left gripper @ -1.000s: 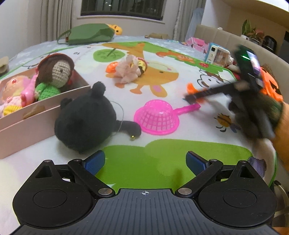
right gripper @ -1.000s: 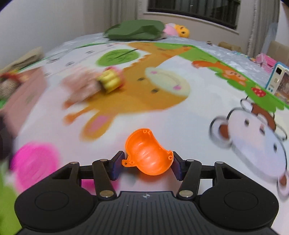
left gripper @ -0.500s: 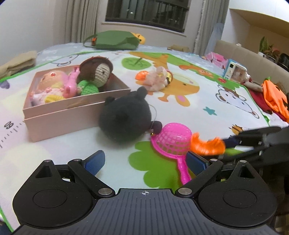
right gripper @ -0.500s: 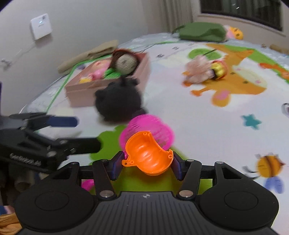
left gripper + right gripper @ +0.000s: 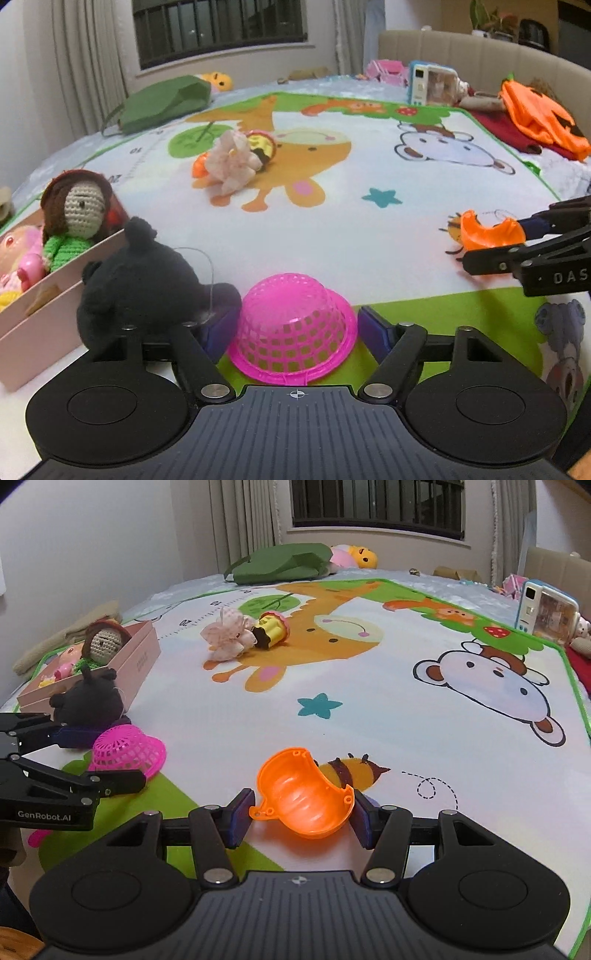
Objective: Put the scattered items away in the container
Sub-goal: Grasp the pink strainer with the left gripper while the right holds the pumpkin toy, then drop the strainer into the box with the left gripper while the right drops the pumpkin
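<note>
Fig.: pink cardboard box (image 5: 55,306) already holds crochet doll + pink toys. My right gripper (image 5: 301,814) grips orange plastic shell (image 5: 304,797), well apart from box. My left gripper (image 5: 295,328) closing round pink mesh strainer (image 5: 293,332), near box, pads not yet touching. Black plush (image 5: 136,280) beside box, frilly cupcake toy (image 5: 240,162) farther out: both left.

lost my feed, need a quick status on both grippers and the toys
Left gripper closing around pink strainer, not yet pinched. Right gripper shut on orange shell piece. Black plush crowds the left finger, beside pink box.
</note>
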The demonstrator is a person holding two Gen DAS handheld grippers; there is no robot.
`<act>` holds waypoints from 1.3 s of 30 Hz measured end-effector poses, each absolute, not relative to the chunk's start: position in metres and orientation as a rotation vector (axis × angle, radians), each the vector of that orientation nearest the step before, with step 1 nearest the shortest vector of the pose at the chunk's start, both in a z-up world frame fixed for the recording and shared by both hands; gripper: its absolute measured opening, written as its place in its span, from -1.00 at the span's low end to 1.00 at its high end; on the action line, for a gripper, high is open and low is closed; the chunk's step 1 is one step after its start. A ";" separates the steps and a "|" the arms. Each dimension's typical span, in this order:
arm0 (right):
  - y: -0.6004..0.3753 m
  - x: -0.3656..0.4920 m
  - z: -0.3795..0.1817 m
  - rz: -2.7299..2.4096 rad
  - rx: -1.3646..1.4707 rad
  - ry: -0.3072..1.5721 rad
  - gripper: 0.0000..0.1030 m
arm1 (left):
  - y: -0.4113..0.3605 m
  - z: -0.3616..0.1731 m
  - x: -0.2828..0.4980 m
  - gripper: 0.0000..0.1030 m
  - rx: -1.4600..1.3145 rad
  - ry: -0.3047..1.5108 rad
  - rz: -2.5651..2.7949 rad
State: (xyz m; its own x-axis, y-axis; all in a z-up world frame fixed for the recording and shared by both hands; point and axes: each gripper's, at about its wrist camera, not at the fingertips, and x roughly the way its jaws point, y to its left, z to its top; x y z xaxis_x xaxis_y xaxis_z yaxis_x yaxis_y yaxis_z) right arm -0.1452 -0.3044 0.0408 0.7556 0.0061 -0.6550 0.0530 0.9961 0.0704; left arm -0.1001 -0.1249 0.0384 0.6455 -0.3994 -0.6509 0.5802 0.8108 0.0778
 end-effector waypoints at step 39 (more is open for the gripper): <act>-0.136 -0.104 0.040 0.276 -0.179 0.760 0.06 | 0.020 0.037 -0.132 0.47 0.113 0.640 -0.449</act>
